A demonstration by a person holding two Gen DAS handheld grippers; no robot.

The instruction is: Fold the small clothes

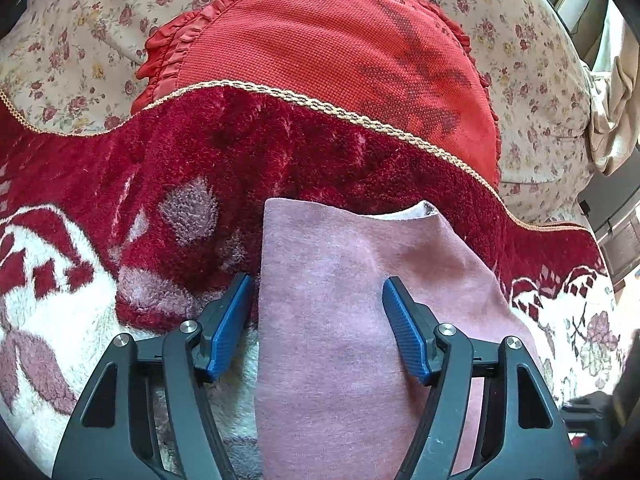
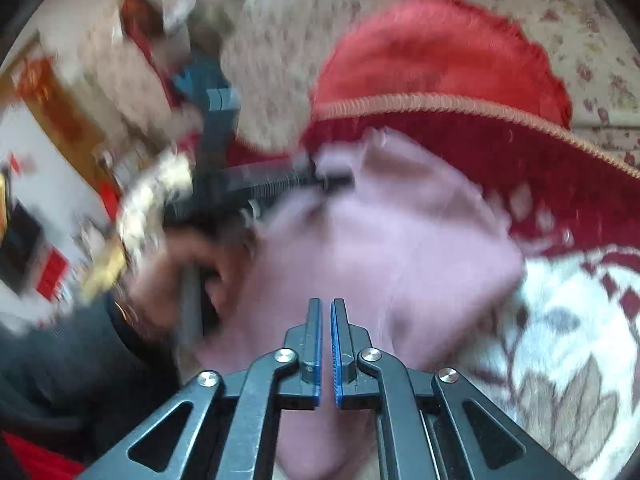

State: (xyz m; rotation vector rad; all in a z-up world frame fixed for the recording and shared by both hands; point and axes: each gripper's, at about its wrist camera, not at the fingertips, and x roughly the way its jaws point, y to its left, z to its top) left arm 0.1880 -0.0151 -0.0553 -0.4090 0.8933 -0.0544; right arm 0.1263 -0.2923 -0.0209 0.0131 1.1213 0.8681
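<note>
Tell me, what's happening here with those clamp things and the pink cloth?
A person is folding a small pink garment on a red and white plush blanket, with a hand-held gripper in each hand. The left gripper is open, its blue pads on either side of the cloth's left part. The right gripper is nearly shut above the cloth; its view is blurred, so a grip cannot be confirmed. A red cushion sits behind, against a floral sofa.
</note>
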